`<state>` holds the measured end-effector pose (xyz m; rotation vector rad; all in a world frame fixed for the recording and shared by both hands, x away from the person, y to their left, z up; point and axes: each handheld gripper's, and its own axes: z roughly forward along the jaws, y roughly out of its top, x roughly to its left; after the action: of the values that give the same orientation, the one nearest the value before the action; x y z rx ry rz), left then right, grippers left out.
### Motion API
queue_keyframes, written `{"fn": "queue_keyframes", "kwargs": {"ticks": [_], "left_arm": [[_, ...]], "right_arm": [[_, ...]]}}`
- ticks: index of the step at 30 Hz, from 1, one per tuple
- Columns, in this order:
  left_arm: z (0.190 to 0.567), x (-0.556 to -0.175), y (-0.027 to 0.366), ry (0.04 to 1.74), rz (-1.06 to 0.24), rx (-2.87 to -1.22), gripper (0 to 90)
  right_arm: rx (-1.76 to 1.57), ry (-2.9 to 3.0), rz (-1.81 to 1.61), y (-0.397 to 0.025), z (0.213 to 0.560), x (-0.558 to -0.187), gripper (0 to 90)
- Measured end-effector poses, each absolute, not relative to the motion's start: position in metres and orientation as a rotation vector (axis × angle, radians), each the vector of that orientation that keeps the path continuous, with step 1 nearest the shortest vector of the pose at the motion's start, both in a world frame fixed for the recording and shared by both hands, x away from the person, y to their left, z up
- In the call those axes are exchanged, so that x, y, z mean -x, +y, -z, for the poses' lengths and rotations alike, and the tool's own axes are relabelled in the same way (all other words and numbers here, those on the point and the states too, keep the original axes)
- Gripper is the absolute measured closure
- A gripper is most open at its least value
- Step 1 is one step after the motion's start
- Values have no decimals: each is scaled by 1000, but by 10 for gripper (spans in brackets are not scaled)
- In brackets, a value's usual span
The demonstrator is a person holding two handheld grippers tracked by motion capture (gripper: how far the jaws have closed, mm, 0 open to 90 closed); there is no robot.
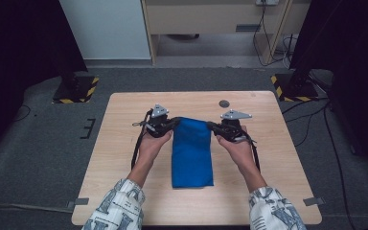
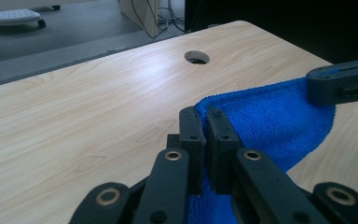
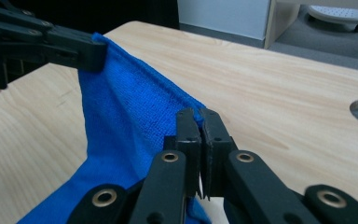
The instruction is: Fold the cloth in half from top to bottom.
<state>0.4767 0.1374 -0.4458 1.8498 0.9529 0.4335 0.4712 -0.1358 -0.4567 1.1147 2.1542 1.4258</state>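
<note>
A blue cloth (image 1: 191, 153) lies lengthwise on the wooden table (image 1: 124, 143), its far edge lifted off the surface. My left gripper (image 1: 175, 121) is shut on the cloth's far left corner. My right gripper (image 1: 211, 125) is shut on its far right corner. In the left gripper view the jaws (image 2: 205, 114) pinch the blue cloth (image 2: 270, 121), and the other gripper's jaws (image 2: 340, 84) hold the opposite corner. In the right gripper view the jaws (image 3: 196, 114) clamp the cloth (image 3: 121, 116), with the left gripper's jaws (image 3: 88, 53) on the far corner.
A round cable hole (image 1: 224, 103) sits in the table beyond the cloth. Black stand bases with yellow-black tape (image 1: 75, 88) stand on the carpet past the table's far corners. Cables (image 1: 311, 120) trail over the floor at the right.
</note>
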Motion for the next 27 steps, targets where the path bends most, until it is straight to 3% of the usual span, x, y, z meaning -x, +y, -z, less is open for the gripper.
{"fn": "queue_keyframes", "kwargs": {"ticks": [27], "left_arm": [[482, -407, 149, 884, -381, -1912, 852]], "right_arm": [[-979, 2319, -1372, -138, 493, -410, 868]]}}
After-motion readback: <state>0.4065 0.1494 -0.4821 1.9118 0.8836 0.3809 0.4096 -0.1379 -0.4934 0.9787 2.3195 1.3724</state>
